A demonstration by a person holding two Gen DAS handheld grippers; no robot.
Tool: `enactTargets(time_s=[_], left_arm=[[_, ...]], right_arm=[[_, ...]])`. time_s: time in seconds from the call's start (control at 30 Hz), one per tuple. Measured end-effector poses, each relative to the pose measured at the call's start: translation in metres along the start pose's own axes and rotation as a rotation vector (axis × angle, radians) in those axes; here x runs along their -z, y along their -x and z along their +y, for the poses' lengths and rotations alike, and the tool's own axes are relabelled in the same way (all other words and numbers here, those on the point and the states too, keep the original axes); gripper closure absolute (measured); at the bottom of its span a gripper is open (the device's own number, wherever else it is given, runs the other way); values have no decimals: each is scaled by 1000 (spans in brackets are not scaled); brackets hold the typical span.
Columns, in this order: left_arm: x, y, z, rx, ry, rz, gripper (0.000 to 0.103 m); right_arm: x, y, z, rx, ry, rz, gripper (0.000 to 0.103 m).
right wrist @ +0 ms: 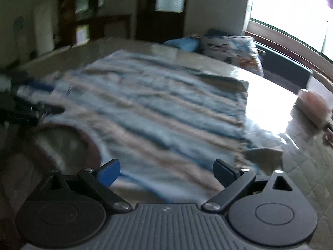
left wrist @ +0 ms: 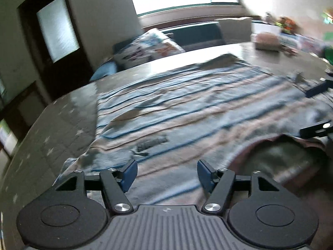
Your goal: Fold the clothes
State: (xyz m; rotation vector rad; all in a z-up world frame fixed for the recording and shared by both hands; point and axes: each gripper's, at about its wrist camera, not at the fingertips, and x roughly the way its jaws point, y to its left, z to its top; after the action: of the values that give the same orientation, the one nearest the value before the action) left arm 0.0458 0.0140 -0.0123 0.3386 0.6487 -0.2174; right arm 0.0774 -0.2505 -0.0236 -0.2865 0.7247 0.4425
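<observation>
Shirt (left wrist: 187, 108) lies spread flat on the tabletop (left wrist: 62, 125) for folding, so I hold left tongs (left wrist: 167, 176) and right tongs (right wrist: 166, 174) gaping, empty, at its collar end.

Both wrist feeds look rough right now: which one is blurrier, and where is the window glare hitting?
Right wrist view: heavier motion blur, the striped shirt smeared, the window blown out and glaring off the table on the right. Left wrist view: sharper on the shirt near the open left gripper, blurred farther off; window overexposed at top centre, fisheye bending the table edge.
</observation>
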Motion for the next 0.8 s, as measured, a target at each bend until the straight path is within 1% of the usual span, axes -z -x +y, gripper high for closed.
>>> enactTargets(time_s=[0.07,0.13,0.2,0.27,0.33,0.43,0.53,0.6,0.63,0.8], left_arm=[[5,8,-5,24,-52,-10,32],[8,16,-8,17,-96,-23,32],[7,24,-8,-6,-101,-44,32],[4,29,-10,20,-105,-61,32],[2,33,-17,53,-118,-71,33],[4,37,-31,184,-157,-74,35],[6,39,-42,280,-189,-68,36],[6,35,-47,336,-196,-47,40],[6,34,-49,357,-199,-36,42],[8,25,-52,432,-209,1,44]], right_arm=[[6,5,8,-12,44,8,6],[10,14,13,-20,88,15,6],[10,21,12,-28,112,23,6],[8,25,12,-22,123,20,6],[2,25,12,-20,113,-3,5],[-8,17,13,-27,80,-26,5],[-16,5,13,-28,60,-29,5],[-20,-2,13,-36,48,-28,5],[-22,-5,13,-44,43,-27,5],[-30,-9,20,-80,66,-44,5]])
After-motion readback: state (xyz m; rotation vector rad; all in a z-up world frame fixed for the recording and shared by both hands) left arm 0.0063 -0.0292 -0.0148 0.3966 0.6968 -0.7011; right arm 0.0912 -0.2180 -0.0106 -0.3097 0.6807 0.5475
